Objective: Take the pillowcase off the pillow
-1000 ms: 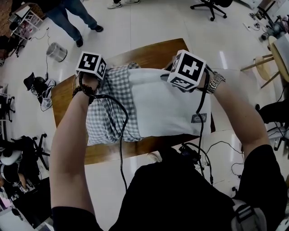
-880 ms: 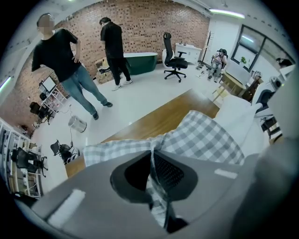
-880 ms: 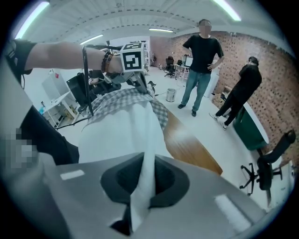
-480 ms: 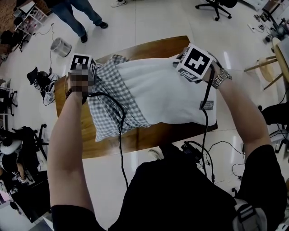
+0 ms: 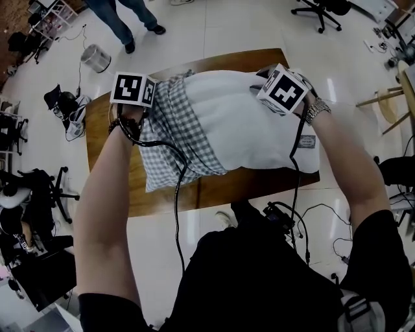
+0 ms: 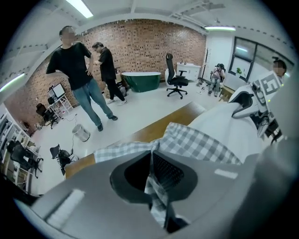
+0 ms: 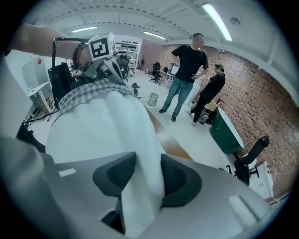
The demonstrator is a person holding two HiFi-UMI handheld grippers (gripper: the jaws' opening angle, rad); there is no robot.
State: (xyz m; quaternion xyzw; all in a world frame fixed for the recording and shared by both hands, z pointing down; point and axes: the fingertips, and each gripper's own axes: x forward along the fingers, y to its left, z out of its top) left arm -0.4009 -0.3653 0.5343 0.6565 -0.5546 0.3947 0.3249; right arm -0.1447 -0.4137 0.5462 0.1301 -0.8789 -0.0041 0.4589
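Note:
A white pillow (image 5: 253,126) lies across the wooden table (image 5: 110,168), its left end still inside the grey-and-white checked pillowcase (image 5: 178,139). My left gripper (image 5: 144,115) is at the pillowcase's far left corner, shut on a pinch of checked cloth (image 6: 159,186) that runs between its jaws (image 6: 152,158). My right gripper (image 5: 269,83) is at the pillow's far right corner. Its jaws (image 7: 147,161) have just been opening, and a fold of the white pillow (image 7: 140,186) still fills the gap, touching both pads.
Black cables (image 5: 178,188) trail from both grippers over the pillowcase and the table's near edge. Two people (image 6: 84,79) stand on the white floor beyond the table, near a small metal bin (image 5: 96,58). Office chairs (image 5: 321,10) and clutter ring the room.
The pillow's right end and my right gripper have come down onto the table. My left gripper has moved a little with the checked cloth still in it. More white pillow shows.

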